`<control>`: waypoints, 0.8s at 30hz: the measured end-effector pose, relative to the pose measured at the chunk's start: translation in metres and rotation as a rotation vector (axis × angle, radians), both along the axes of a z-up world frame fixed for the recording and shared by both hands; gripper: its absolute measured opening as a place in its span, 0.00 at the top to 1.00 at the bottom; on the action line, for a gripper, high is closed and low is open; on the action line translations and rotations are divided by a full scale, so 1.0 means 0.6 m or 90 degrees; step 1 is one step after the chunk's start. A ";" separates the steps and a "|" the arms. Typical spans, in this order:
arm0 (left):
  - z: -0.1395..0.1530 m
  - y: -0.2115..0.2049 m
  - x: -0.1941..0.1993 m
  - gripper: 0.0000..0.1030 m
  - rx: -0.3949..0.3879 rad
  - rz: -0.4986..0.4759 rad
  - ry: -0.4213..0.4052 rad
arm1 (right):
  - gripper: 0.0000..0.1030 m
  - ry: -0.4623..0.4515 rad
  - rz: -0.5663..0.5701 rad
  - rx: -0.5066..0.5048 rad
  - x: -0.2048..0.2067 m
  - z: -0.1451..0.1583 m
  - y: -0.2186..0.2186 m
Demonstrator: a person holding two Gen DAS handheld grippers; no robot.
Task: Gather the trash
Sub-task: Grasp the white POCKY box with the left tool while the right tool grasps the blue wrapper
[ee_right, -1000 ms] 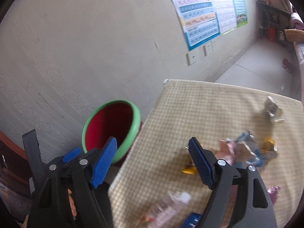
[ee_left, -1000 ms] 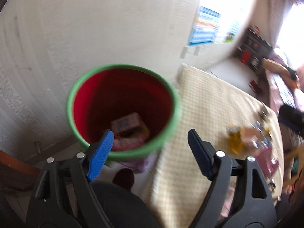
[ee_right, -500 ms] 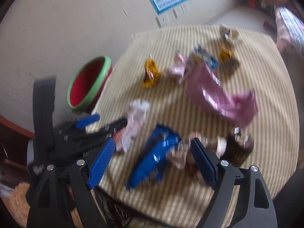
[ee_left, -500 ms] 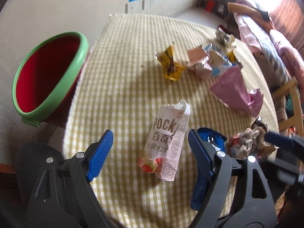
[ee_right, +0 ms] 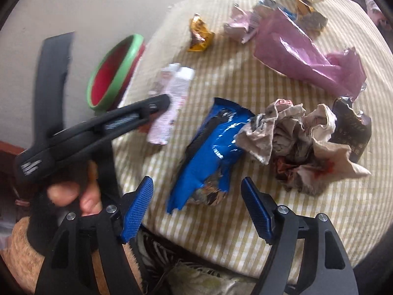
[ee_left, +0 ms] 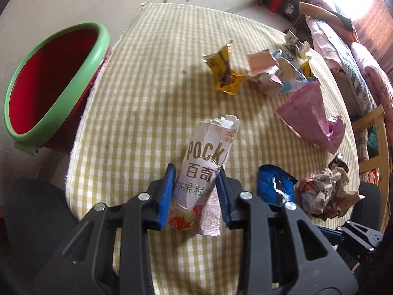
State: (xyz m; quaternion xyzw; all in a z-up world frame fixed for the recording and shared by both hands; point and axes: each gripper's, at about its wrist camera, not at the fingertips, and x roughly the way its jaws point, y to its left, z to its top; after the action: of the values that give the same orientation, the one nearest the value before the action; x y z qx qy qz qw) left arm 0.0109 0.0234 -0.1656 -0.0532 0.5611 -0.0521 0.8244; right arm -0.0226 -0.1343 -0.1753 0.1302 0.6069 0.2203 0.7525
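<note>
Pink-and-white: the crumpled Pocky snack box (ee_left: 205,172) is my left-hand target; it lies on the yellow-checked tablecloth (ee_left: 152,93), nearer me than the red bin with the green rim (ee_left: 56,83), which stands off the cloth's left edge.
Left gripper (ee_left: 195,194): I am closing its jaws, and the blue pads already sit against both flanks of the box's lower half, so I read this as a grip forming.
Left advice: I squeeze until the cardboard stops yielding and lift straight up before swinging toward the bin; the loose flap under the box could snag the cloth.
Right gripper (ee_right: 196,209): its jaws are narrowing yet stand clear, one either side of the near end of the shiny blue foil wrapper (ee_right: 211,152), with no pad touching it.
Right advice: I sink lower so the pads catch the foil itself, not just air above it.
Neighbour: the crumpled beige paper wad (ee_right: 302,147) touches the wrapper on the side away from the bin; I keep that pad clear of it.
Further trash: the yellow wrapper (ee_left: 224,71) and the pink plastic bag (ee_left: 312,113) lie well beyond the box from the bin, for later.
Risk: both hands head for one bin, so I judge staggering the drops wise.
</note>
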 end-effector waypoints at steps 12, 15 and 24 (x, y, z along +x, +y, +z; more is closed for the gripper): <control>0.011 0.011 -0.004 0.40 -0.009 0.013 -0.016 | 0.73 -0.047 0.058 -0.065 0.034 -0.023 0.045; 0.000 0.004 0.001 0.40 0.005 0.000 0.004 | 0.83 -0.067 0.048 -0.063 0.042 -0.008 0.036; -0.021 -0.011 0.012 0.59 -0.001 -0.012 0.027 | 0.86 -0.126 0.019 -0.020 0.074 0.044 0.015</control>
State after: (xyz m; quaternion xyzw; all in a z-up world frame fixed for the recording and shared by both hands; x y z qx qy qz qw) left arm 0.0180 0.0169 -0.1780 -0.0494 0.5789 -0.0589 0.8118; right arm 0.0216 -0.1254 -0.1491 0.0872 0.5345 0.2335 0.8075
